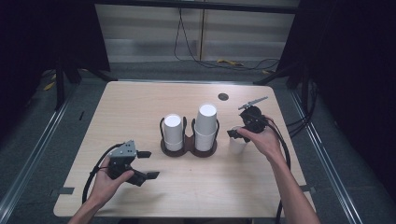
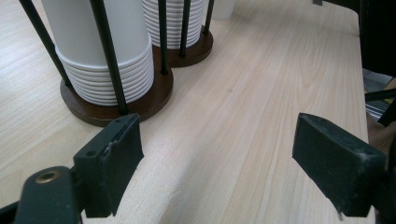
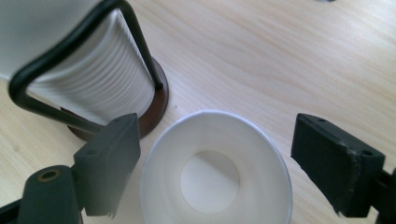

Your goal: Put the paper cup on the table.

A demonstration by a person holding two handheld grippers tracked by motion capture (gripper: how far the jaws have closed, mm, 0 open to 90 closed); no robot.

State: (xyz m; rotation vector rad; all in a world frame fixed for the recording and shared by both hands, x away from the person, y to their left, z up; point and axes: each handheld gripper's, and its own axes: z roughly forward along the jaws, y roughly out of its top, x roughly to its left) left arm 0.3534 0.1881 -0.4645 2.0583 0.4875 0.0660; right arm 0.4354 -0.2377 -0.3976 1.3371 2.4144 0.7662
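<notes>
Spanning a dark-curtained room, pale wooden table on grey floor.

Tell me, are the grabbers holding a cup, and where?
No. The right gripper stands open around the single white cup, its pads off the rim. The left gripper is open over bare table.

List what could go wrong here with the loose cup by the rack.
The loose cup stands upright between the right gripper's open jaws, untouched; a hard squeeze could crush its thin wall. It stands close to the rack, so a sideways nudge could knock it against the stacked cups.
</notes>
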